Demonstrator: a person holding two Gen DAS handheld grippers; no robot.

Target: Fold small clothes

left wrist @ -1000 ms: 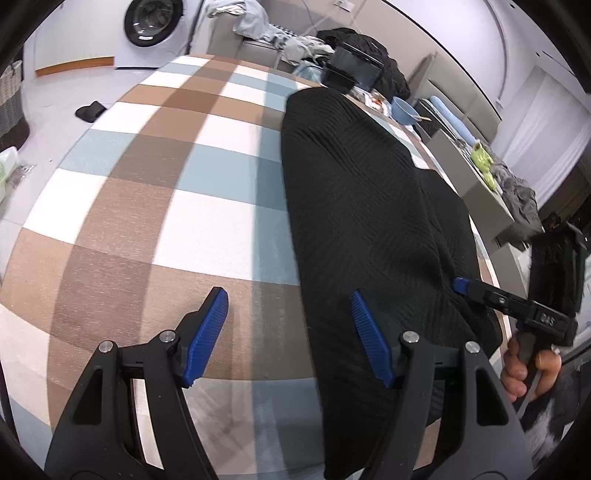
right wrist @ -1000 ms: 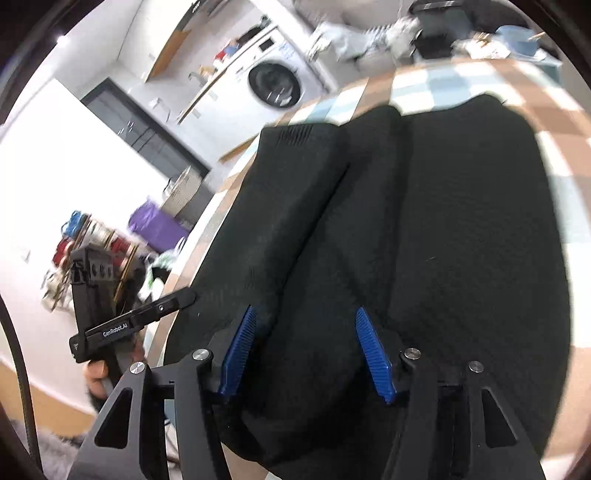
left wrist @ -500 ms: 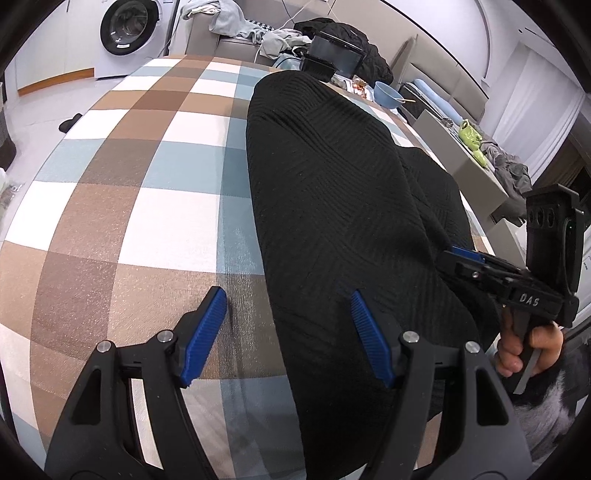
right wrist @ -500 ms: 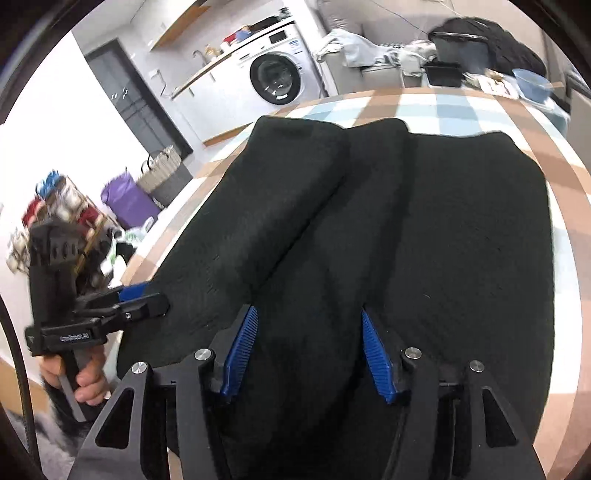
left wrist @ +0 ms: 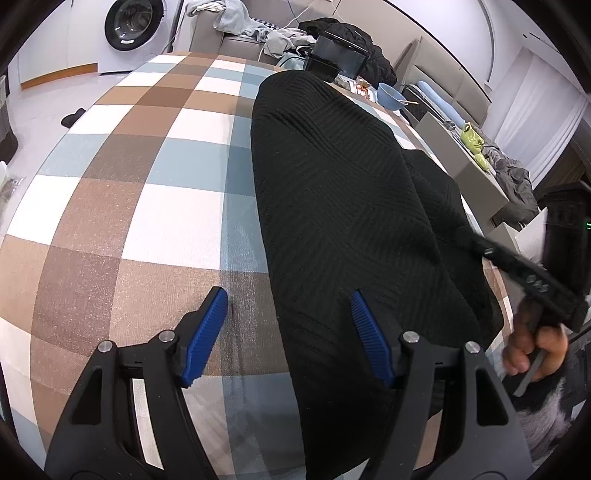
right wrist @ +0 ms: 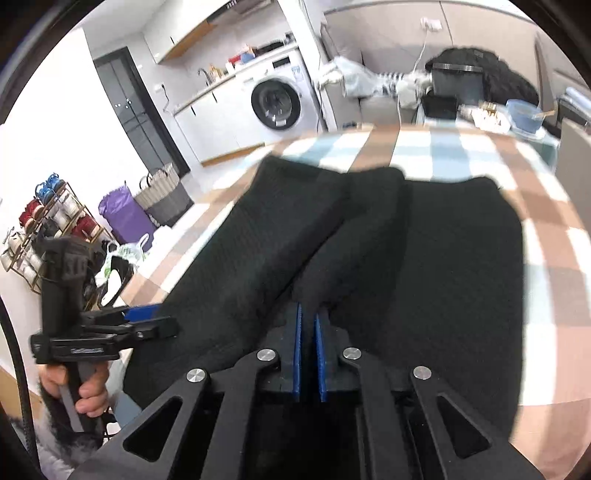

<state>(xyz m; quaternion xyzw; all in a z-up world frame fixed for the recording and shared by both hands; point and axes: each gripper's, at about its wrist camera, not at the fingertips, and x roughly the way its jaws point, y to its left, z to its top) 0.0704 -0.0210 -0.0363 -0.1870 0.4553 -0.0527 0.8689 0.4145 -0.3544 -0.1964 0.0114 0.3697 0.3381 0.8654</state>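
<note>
A black ribbed knit garment (left wrist: 343, 192) lies on the checked tablecloth (left wrist: 147, 206), partly folded lengthwise. My left gripper (left wrist: 290, 328) is open; one finger is over the bare cloth, the other over the garment's near left edge. In the right wrist view the garment (right wrist: 443, 258) shows a raised fold down its middle. My right gripper (right wrist: 308, 354) is shut on that fold of the garment at its near edge. The right gripper also shows in the left wrist view (left wrist: 517, 269), and the left gripper shows in the right wrist view (right wrist: 122, 325).
A washing machine (left wrist: 133, 26) stands beyond the table. A black box (left wrist: 334, 62) and a blue bowl (left wrist: 391, 96) sit at the table's far end. A laundry pile (left wrist: 243, 22) lies on the sofa. A shelf rack (right wrist: 44, 221) and purple bag (right wrist: 125, 218) stand left.
My right gripper has closed on the garment's middle fold at the near edge and lifted it a little. My left gripper stays open near the garment's left edge.
</note>
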